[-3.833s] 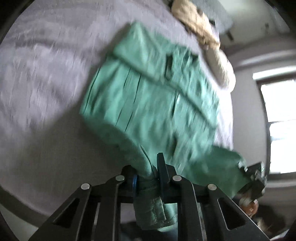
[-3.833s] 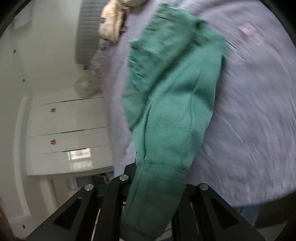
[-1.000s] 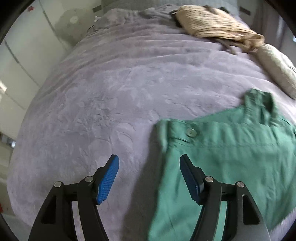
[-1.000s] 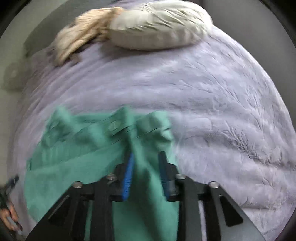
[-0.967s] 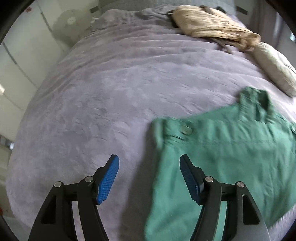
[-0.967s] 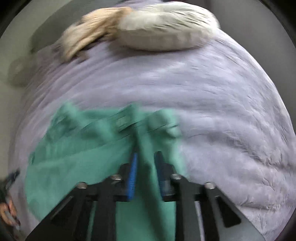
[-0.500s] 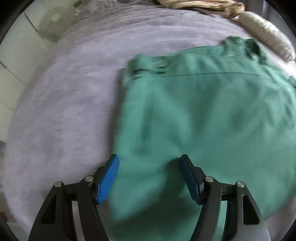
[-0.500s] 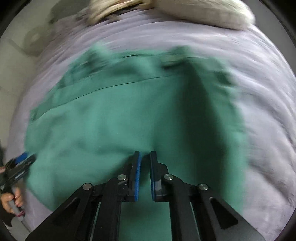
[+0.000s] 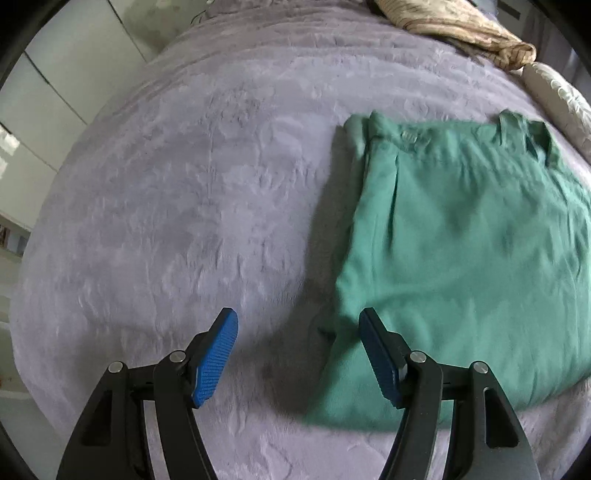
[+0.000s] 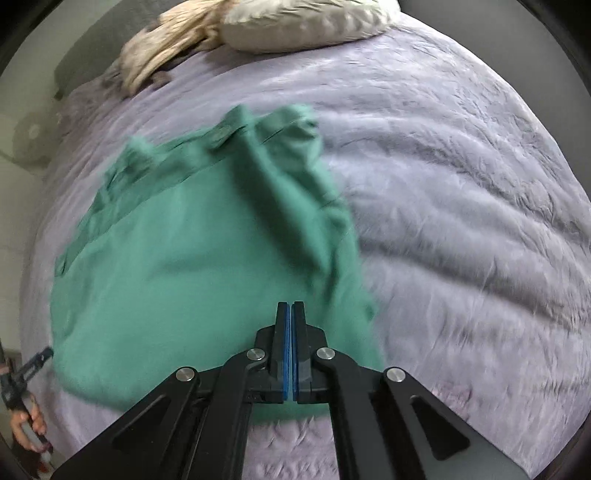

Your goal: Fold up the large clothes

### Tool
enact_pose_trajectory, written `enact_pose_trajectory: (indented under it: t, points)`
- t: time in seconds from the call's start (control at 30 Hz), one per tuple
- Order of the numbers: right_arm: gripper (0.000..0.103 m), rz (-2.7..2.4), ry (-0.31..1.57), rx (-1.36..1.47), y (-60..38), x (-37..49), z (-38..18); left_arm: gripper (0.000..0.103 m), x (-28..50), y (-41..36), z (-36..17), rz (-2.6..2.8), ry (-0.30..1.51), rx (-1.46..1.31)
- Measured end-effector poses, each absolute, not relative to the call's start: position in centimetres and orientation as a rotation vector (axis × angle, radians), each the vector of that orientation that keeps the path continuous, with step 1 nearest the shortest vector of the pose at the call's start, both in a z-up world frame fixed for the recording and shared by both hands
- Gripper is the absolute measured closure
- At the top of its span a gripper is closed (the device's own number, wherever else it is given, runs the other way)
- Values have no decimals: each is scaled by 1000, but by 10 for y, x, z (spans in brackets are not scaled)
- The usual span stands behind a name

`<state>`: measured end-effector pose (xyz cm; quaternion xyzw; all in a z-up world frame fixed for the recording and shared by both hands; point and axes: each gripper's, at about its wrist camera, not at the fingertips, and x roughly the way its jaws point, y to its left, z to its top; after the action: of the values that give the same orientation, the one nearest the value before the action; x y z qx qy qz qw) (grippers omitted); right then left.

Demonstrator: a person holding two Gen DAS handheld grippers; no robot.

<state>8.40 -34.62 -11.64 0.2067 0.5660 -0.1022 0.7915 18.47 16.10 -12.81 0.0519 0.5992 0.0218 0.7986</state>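
I am keeping my left claw (image 9: 297,354) wide beside the green pants (image 9: 461,236) on the bed (image 9: 184,184), near its front edge, ready to grab; my right claw (image 10: 289,332) is pinched closed, empty.

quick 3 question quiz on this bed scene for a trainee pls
1. True or false: the right gripper has its jaws shut with nothing between them.
2. What lies beside the pillow at the far end of the bed? A) a tan striped cloth B) a blue towel C) a book
3. Fill in: the left gripper is ____, its right pad over the near edge of the green garment.

Key: 1 true; 2 A, the tan striped cloth; 3 open.
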Motion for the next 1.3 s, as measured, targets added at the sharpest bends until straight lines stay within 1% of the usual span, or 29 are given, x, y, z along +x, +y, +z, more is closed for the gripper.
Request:
enact_pose_trajectory:
  t: [0.07,0.17,0.2,0.23,0.3,0.37,0.47,0.57,0.6,0.77,1.0,1.07,1.1,1.17,1.2,1.23,1.27,1.3]
  points:
    - [103,-224,1249,424,-341,76,-123,33,168,167,-142,77,1329,109]
    - [103,-280,1315,453,-347,72,-152,32,160,176,-163,79,1356,73]
    - [103,-291,1326,480,-351,71,-161,28,158,178,-168,88,1359,88]
    - [103,-287,1335,515,-355,70,-170,20,157,181,-170,97,1359,105]
    - [103,-279,1339,523,-357,73,-173,20,156,187,-174,115,1379,125]
    - [103,-278,1356,454,-352,75,-167,20,151,198,-179,141,1416,130]
    - [103,-290,1380,378,-338,78,-160,20,139,215,-173,182,1433,80]
    - [102,-315,1393,415,-335,71,-155,20,128,220,-164,177,1438,58]
    - [100,-320,1397,431,-335,68,-154,20,125,218,-162,164,1442,59]
    - [100,-319,1434,490,-325,50,-143,20,108,206,-151,110,1446,82]
    - [100,-255,1471,532,-276,31,-131,20,89,195,-128,25,1445,76]
    - [99,-235,1476,539,-262,26,-128,20,85,182,-121,7,1447,89]
    - [98,-223,1480,543,-255,25,-127,20,80,178,-117,-3,1446,93]
    - [87,-199,1487,545,-238,21,-123,20,73,173,-111,-13,1445,91]
    - [72,-192,1489,542,-231,19,-122,20,69,171,-109,-19,1442,85]
    - [51,-183,1489,536,-221,19,-120,20,61,166,-104,-31,1440,73]
    - [46,-178,1485,530,-207,14,-120,20,59,166,-102,-43,1439,59]
    - [44,-170,1481,524,-201,16,-118,19,58,167,-102,-50,1437,49]
